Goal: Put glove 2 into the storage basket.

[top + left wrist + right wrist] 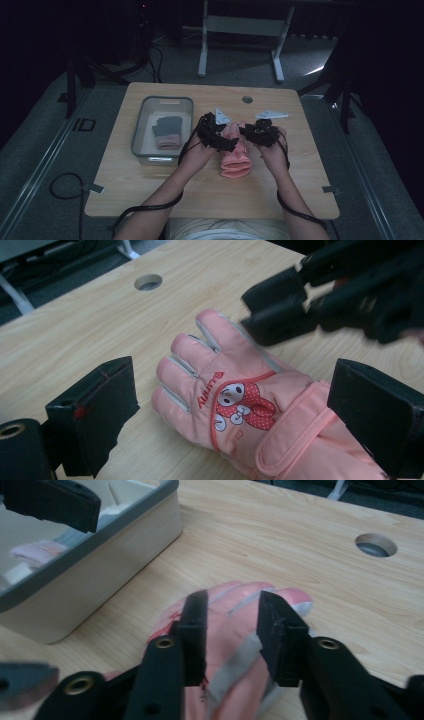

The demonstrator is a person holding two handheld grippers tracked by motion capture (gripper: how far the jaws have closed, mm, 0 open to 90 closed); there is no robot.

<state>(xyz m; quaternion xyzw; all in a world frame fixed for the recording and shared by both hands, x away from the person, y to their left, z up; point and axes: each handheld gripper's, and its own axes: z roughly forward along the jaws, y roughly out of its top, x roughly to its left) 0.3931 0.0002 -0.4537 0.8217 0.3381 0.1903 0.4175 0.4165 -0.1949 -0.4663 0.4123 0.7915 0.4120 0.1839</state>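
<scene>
Step in hand, as I read it: picking up the pink glove that lies flat on the counter at abt center, fingers pointing to 12 o'clock, cuff to 6.

The right tool is over the glove's finger end, at abt 1 o'clock of the glove in the high view. Its jaws stand partway closed either side of the glove's fingers; in the right gripper view there's a gap to the fabric on both sides, so not clenched on it yet, as far as I can tell.

The left tool sits at abt 10 o'clock of the glove, jaws spread wide, released, nothing in them. In the left gripper view the glove's palm and cuff lie between and beyond the two pads, not touched.

Next move, my guess: right tool needs to drop a bit and finish closing on the fingers; left tool should come down on the cuff or palm side so the glove lifts w/o drooping. Then likely over to the bin at 9 o'clock of the glove.

Counts:
- pink gloves on counter: 1
- bins: 1, w/ 1 folded dark-and-pink item inside; can't tell if it is a single glove or a pair
- tools: 2
- round hole in counter: 1, at 12 o'clock
</scene>
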